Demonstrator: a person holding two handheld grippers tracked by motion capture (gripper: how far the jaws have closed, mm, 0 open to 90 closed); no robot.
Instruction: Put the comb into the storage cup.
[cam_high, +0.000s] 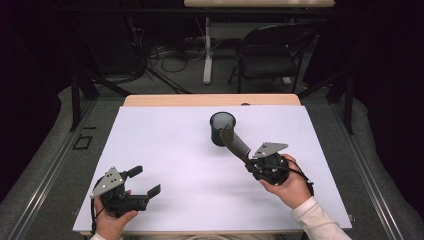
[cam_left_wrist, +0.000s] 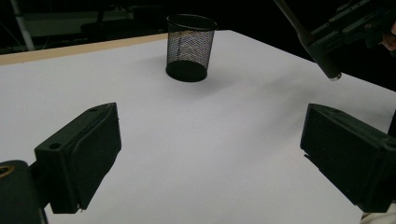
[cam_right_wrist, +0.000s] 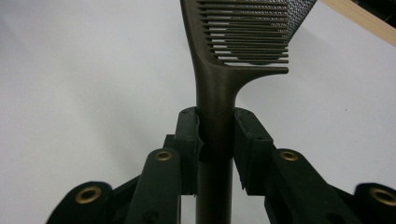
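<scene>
With right claw (cam_right_wrist: 216, 135) clamped on comb (cam_right_wrist: 219, 88) by the handle near cup (cam_high: 222, 128), mid-carry; next: tip teeth-first over rim, drop in; left claw (cam_high: 146, 181) wide open, empty.

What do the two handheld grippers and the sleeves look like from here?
Both the left gripper and the right gripper are black, each with two blocky jaws, brass-coloured pivot rivets, a grey three-cornered top plate and a black cable. The right sleeve is white.
</scene>
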